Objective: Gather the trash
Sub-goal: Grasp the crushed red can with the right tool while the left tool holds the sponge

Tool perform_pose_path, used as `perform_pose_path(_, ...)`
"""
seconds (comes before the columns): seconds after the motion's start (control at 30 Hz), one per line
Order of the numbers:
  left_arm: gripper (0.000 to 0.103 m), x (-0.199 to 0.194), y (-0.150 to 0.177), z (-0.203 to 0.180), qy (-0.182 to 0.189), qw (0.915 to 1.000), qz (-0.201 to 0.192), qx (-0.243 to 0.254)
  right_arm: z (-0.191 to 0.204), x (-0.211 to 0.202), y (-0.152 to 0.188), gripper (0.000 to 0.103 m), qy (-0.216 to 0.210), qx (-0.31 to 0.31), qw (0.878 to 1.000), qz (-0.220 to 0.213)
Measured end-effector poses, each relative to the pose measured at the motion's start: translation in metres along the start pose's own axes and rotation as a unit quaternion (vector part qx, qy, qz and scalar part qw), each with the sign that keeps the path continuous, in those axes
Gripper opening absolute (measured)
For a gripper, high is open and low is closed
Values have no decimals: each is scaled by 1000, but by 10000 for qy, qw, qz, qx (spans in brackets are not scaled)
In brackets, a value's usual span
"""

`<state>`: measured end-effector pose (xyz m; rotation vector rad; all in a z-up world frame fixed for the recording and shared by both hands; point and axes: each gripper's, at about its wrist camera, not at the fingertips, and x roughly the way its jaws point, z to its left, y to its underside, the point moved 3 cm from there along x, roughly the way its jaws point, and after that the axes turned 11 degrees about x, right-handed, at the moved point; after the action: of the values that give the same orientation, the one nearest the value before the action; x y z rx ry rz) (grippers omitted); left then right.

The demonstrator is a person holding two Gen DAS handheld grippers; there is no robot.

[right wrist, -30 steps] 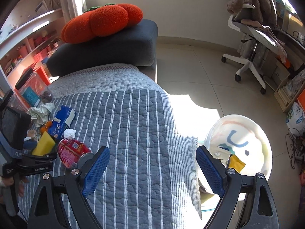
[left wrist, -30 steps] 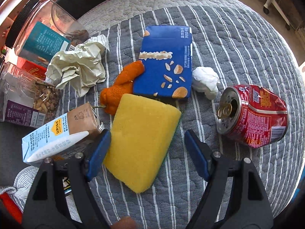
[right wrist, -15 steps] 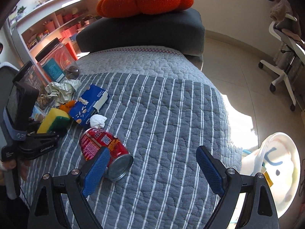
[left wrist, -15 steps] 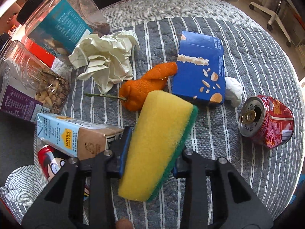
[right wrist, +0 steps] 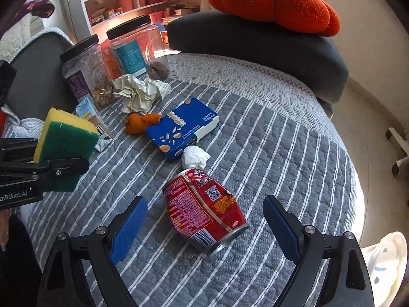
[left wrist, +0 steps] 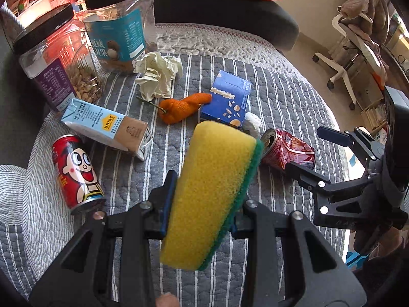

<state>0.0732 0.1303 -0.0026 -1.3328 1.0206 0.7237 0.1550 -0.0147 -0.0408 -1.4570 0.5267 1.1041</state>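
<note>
Left wrist view: the left gripper [left wrist: 202,202] is clamped on the sponge [left wrist: 212,194], yellow foam on one pad and green scouring face on the other, the block lifted clear of the striped quilt [left wrist: 268,97]. Its jaws have just been closing, with the sponge between them. The foam looks light and soft; it should compress under the pads without slipping, so a hold across its faces near mid-length appears sound.

Right wrist view: the right gripper [right wrist: 204,230] stands wide open, the crushed red can [right wrist: 204,207] lying on its side between the fingers but touching neither. The can is judged light, thin-walled and already dented, likely to roll; the flattened waist is the better purchase than the rim.

Beyond the fingertips lie a white tissue wad [right wrist: 195,157], a blue snack box [right wrist: 182,128], an orange peel [right wrist: 139,124] and crumpled paper [right wrist: 140,92].

Obscured: the sponge hides the left fingertips. A white bin [right wrist: 386,263] is cut off at the frame edge, its contents indistinct.
</note>
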Motion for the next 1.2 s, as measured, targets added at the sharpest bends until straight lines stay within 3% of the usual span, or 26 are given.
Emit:
perform_pose_path(0.23, 36, 13, -5, 0, -130, 9998, 100, -64, 19, 31, 3, 93, 309, -560, 9976, 275)
perform_pose_path(0.5, 36, 13, -2, 4, -243, 9996, 138, -20, 7, 59, 6, 92, 736, -461, 9951, 472)
perform_pose_path(0.63, 36, 15, -2, 3, -293, 9995, 128, 33, 1, 68, 7, 70, 687, -316, 9957, 541)
perform_pose_path(0.9, 36, 17, -3, 8, -377, 9992, 105, -36, 3, 69, 5, 69, 776, -251, 9961, 330)
perform_pose_path(1.2, 36, 15, -5, 8, -432, 9990, 30, -54, 9, 43, -3, 69, 774, -269, 9966, -10)
